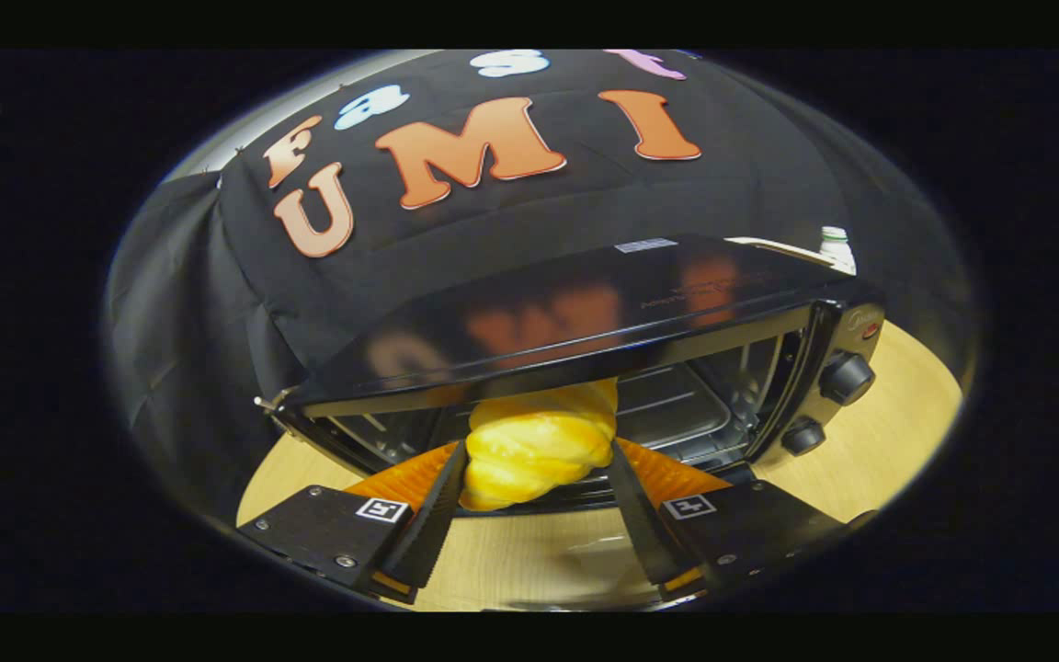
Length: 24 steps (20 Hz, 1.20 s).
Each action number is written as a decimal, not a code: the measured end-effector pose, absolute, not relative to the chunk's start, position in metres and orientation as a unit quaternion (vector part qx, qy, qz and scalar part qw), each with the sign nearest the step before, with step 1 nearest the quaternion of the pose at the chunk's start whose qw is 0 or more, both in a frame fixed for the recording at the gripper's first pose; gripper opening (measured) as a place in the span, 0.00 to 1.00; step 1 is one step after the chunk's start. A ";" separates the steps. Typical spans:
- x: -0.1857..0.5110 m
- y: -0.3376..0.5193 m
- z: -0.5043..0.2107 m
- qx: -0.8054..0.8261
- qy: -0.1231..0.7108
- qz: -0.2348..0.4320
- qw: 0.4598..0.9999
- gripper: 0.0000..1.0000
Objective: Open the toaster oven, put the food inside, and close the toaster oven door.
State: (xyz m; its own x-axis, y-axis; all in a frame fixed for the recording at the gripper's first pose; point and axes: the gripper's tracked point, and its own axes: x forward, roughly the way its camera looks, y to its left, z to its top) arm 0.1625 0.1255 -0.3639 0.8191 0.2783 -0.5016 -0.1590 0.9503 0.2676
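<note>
I have the fingers (537,478) pinching the bread (537,446) on both sides, held level at the open toaster oven (585,368) mouth so it clears the rack.

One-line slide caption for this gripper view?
Gripper shut on a yellow croissant, held at the mouth of the open toaster oven on the wooden table.

The hand-held gripper (537,478) has two flat black screw-studded plates, each with a square black-and-white marker, and ridged fingers (433,524).
</note>
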 end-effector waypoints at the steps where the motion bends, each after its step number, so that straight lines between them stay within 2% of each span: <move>1: 0.165 0.128 -0.364 0.120 0.276 0.114 0.947 0.85; 6: 0.181 0.124 -0.368 0.133 0.267 0.094 0.950 0.87; 12: 0.182 0.106 -0.372 0.104 0.266 0.063 0.956 0.95; 13: 0.177 0.106 -0.373 0.100 0.271 0.065 0.955 0.99; 24: 0.066 0.084 -0.326 0.038 0.255 0.088 0.962 0.99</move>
State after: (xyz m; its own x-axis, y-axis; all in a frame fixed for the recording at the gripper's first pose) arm 0.0664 0.0843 -0.3263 0.8549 0.1884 -0.4834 -0.1498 0.9817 0.1178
